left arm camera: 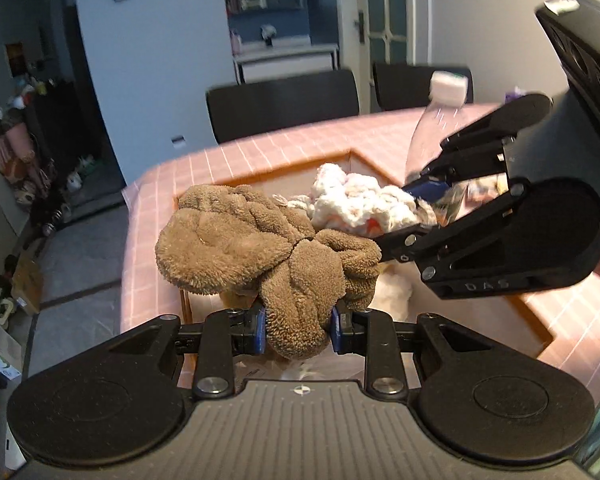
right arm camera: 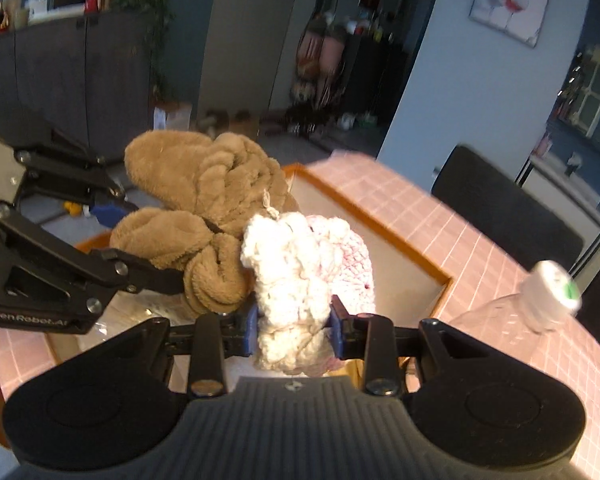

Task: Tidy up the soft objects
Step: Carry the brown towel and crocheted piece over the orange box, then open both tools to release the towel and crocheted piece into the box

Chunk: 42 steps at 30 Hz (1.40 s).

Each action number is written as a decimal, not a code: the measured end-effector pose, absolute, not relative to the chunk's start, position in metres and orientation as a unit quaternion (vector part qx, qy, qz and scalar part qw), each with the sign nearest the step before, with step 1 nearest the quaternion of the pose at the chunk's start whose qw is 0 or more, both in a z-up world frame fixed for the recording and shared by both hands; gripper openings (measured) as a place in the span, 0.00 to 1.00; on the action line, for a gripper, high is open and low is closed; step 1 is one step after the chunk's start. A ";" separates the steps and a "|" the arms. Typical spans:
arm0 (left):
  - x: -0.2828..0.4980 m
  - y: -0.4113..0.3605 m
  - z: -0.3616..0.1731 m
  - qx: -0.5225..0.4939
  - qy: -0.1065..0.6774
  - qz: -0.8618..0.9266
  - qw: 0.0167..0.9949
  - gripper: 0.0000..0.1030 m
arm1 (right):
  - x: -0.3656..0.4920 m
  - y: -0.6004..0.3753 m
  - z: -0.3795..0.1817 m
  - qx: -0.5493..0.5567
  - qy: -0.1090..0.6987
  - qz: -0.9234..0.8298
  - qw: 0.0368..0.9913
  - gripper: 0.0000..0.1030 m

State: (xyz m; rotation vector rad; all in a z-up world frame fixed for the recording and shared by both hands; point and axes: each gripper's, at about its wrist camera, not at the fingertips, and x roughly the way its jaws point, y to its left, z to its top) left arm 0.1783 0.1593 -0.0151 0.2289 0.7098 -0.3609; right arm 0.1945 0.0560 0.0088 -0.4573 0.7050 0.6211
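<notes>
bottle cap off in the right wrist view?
No, the white cap sits on the neck of the clear bottle, at the right by the wooden tray.

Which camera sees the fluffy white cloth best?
The right wrist view: the white cloth fills its middle, pinched by the right gripper. The left wrist view shows it farther off, partly behind the brown towel.

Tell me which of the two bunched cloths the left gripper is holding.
The brown fluffy towel, pinched in the left gripper jaws. The other, a white knitted cloth, is in the right gripper.

close wrist views angled down, sharing tray (left arm camera: 364, 162)
</notes>
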 end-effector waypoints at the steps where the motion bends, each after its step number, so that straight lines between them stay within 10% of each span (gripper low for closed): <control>1: 0.184 0.162 -0.019 0.114 0.354 -0.178 0.911 0.32 | 0.200 0.058 0.005 -0.219 0.349 0.297 0.861 0.33; 17: 0.205 0.156 -0.046 0.170 0.422 -0.178 0.873 0.36 | 0.238 0.082 -0.041 -0.274 0.423 0.310 0.806 0.41; 30: 0.197 0.154 -0.034 0.180 0.417 -0.171 0.874 0.69 | 0.227 0.087 -0.028 -0.314 0.394 0.318 0.803 0.63; 42: 0.172 0.148 -0.014 0.190 0.399 -0.160 0.883 0.76 | 0.191 0.070 0.012 -0.343 0.343 0.332 0.809 0.75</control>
